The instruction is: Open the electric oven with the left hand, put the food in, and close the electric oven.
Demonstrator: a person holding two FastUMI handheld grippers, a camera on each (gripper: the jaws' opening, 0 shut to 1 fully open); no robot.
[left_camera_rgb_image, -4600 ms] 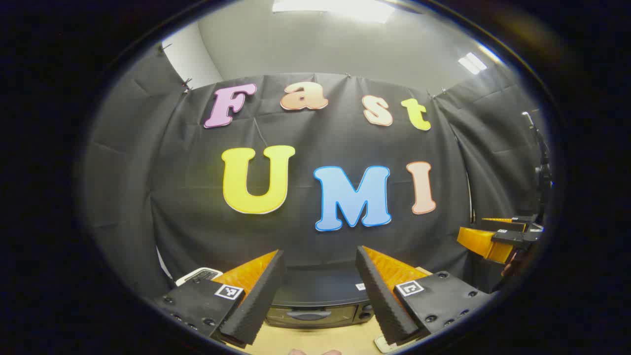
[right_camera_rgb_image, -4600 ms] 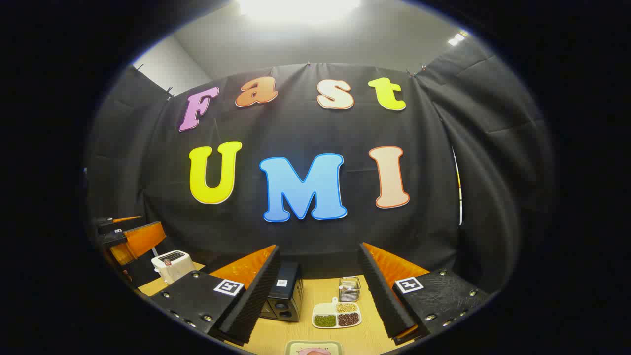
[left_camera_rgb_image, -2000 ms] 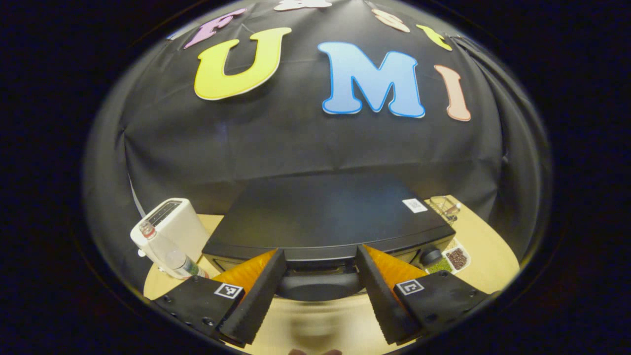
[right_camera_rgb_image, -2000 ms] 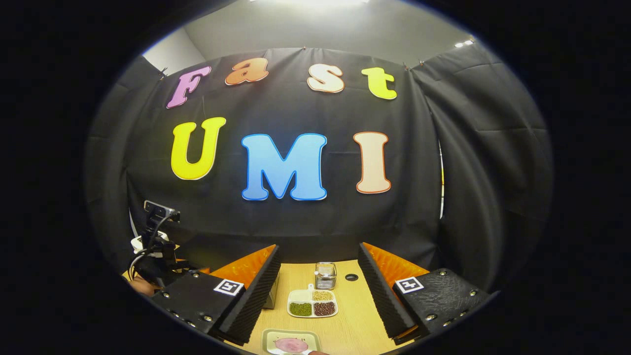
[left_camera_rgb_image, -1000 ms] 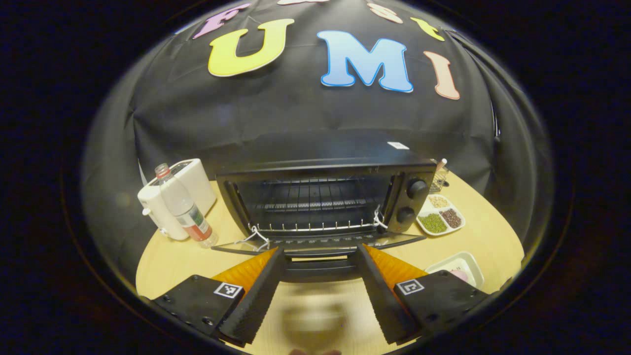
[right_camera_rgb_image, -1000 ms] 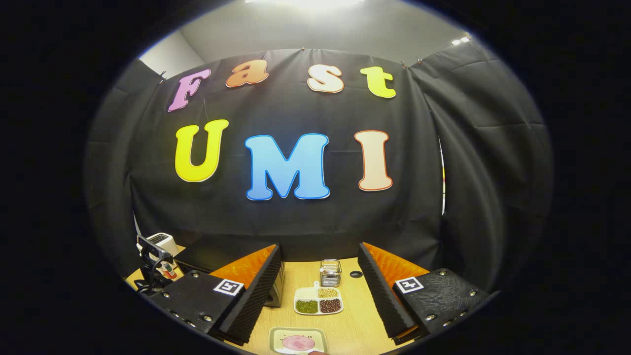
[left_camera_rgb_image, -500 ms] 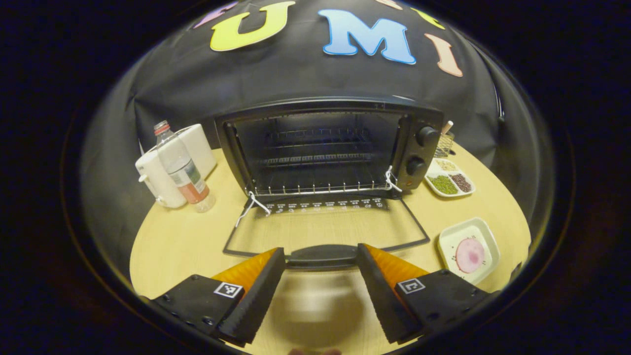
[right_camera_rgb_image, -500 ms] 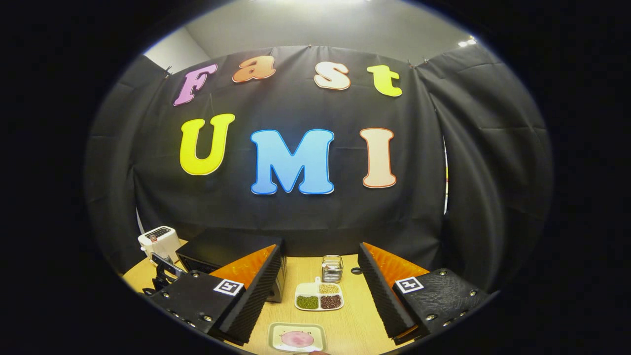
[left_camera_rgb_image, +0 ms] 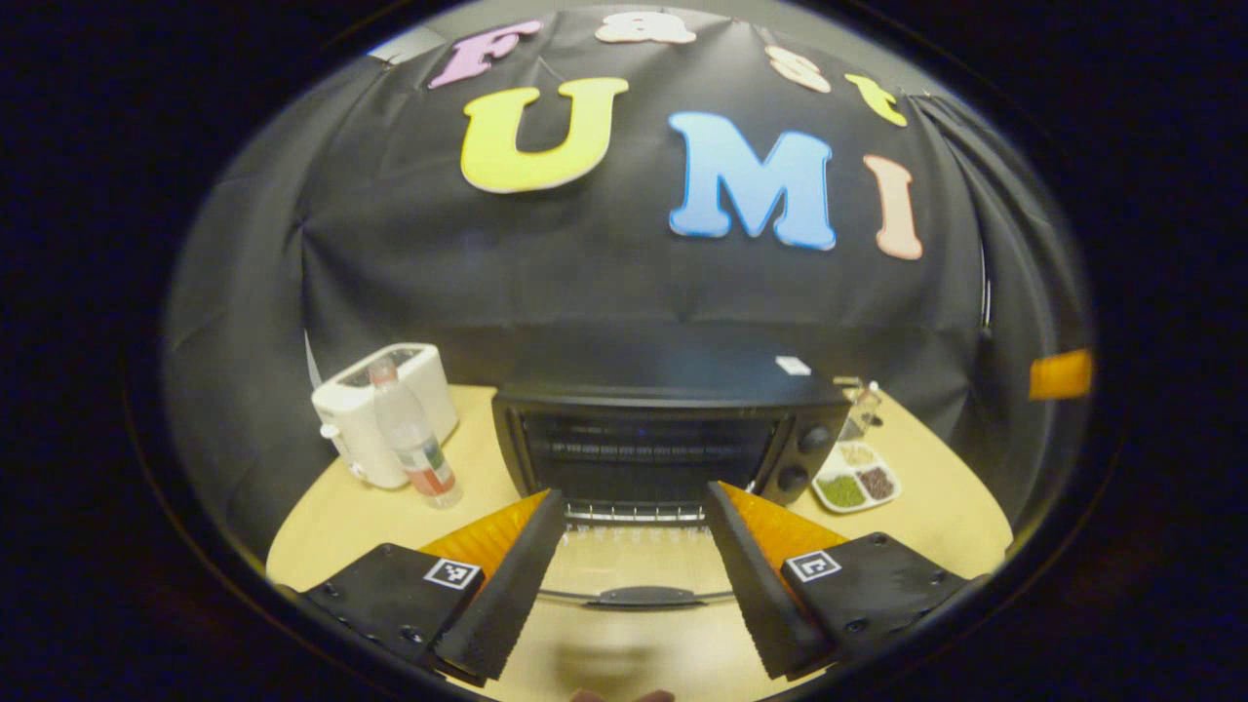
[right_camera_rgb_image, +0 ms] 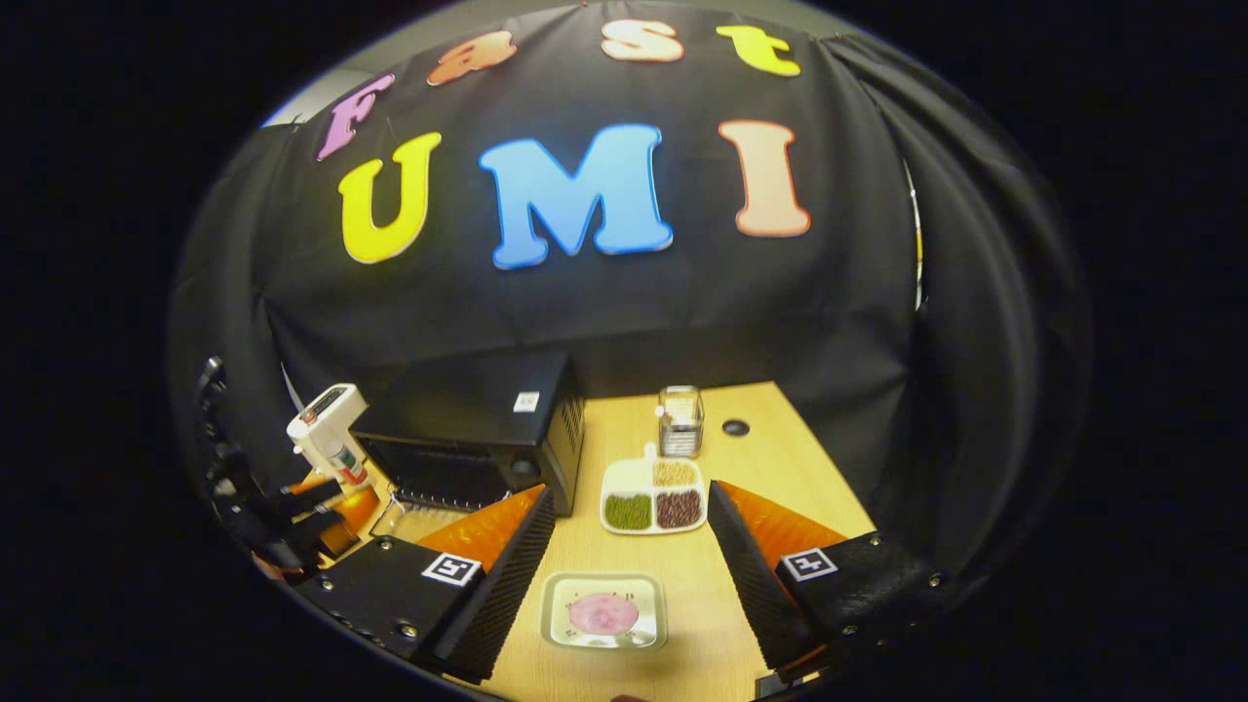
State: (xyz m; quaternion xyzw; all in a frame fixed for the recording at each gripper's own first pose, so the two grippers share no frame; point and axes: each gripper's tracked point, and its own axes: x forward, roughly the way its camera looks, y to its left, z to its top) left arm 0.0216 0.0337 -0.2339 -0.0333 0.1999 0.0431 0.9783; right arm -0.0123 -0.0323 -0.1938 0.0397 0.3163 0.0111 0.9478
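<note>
Now the boxy black electric oven is seen on the wooden worktop, glass door dropped flat; the ridged-foam left claw has withdrawn, spread, empty. The right claw, likewise spread and empty, has been lowered over the pink food on its square tray.

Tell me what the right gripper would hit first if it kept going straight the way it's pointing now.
Probably the small tray holding the pink food, which lies directly between the open right gripper fingers on the table. Beyond it sits the divided dish. Depth is hard to judge.
</note>
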